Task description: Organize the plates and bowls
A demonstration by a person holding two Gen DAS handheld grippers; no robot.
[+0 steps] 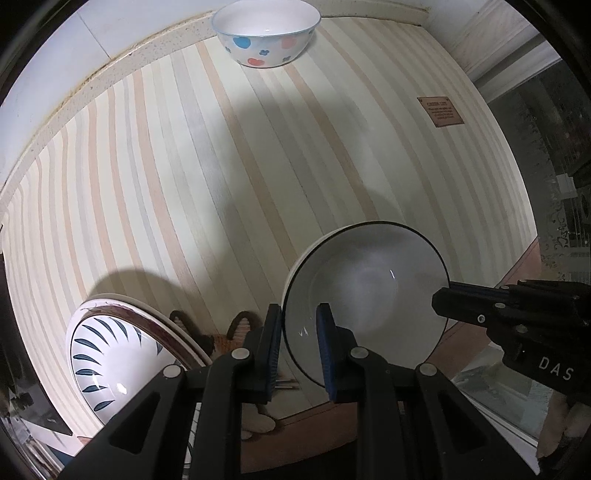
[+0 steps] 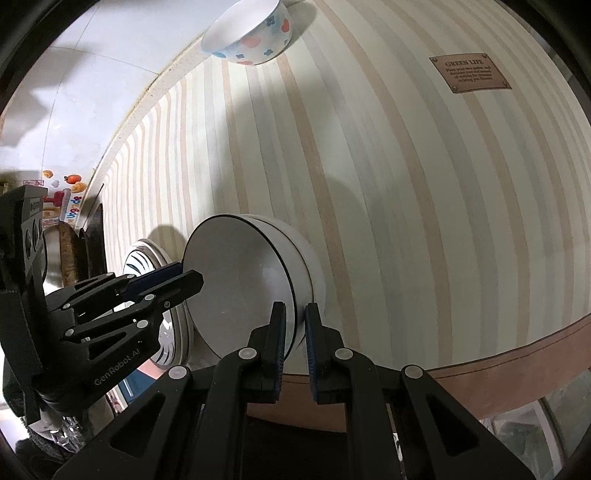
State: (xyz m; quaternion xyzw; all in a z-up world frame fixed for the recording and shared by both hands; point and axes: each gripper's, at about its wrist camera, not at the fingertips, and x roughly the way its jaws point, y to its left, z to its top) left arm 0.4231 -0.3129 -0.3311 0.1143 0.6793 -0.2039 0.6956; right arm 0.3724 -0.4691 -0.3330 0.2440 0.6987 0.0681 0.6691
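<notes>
A white bowl with a thin black rim is held low over the striped cloth near the table's front edge. A second white edge shows around its outside, like another bowl nested under it. My left gripper is shut on the rim's left side. Across from it, my right gripper is shut on the opposite side of the rim. To the left, a plate with blue leaf marks lies on top of a brown-rimmed plate.
A white bowl with red and blue flower spots stands at the far edge of the table by the wall. A brown label patch is on the cloth at right. A glass panel lies past the right edge.
</notes>
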